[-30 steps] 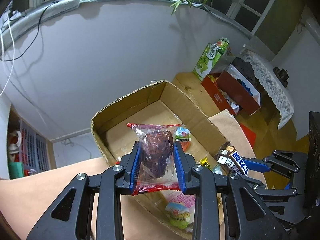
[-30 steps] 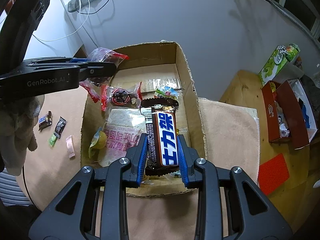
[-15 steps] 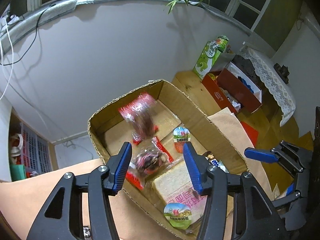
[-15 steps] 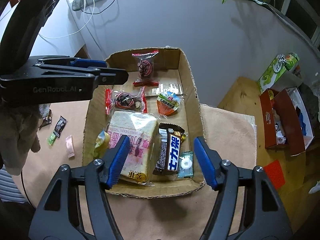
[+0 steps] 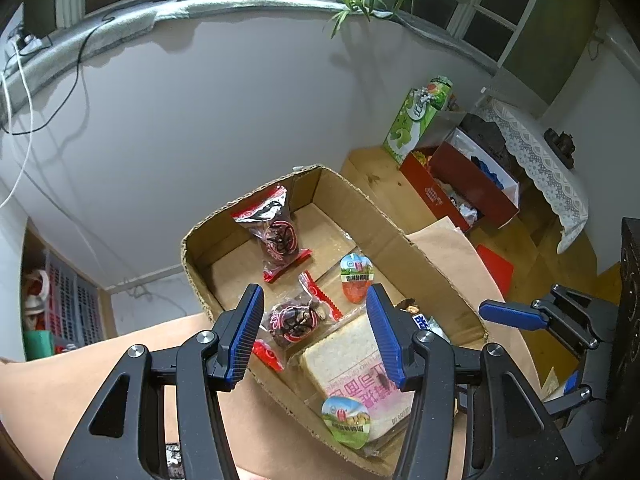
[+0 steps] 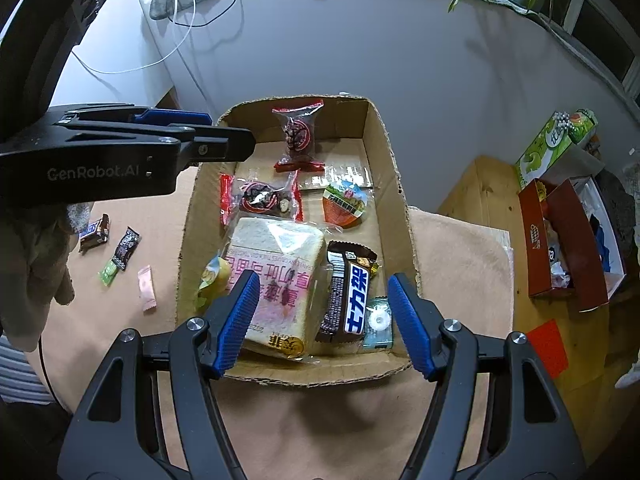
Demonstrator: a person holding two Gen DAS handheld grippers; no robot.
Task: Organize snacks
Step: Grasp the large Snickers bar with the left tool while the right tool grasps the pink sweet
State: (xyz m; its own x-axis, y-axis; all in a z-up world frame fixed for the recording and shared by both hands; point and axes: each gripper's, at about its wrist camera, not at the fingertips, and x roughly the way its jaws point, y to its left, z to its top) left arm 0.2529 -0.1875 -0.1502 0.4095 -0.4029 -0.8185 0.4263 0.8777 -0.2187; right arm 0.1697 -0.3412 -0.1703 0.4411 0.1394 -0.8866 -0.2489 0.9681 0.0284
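Note:
A shallow cardboard box holds several snacks. A clear red-edged cake packet leans against its far wall. A second such packet, a bagged bread slice, a jelly cup and a blue-and-brown chocolate bar lie on its floor. My left gripper hangs open above the box's left side, nothing between its fingers. My right gripper hangs open above the near end, over the bar and bread, holding nothing.
Small wrapped sweets lie on the tan cloth left of the box. A red open box and a green carton sit on the wooden floor at right. A grey wall stands just behind the cardboard box.
Both grippers opened. The cake packet dropped from the left one to the box's far wall. The chocolate bar fell from the right one onto the box floor beside the bread.

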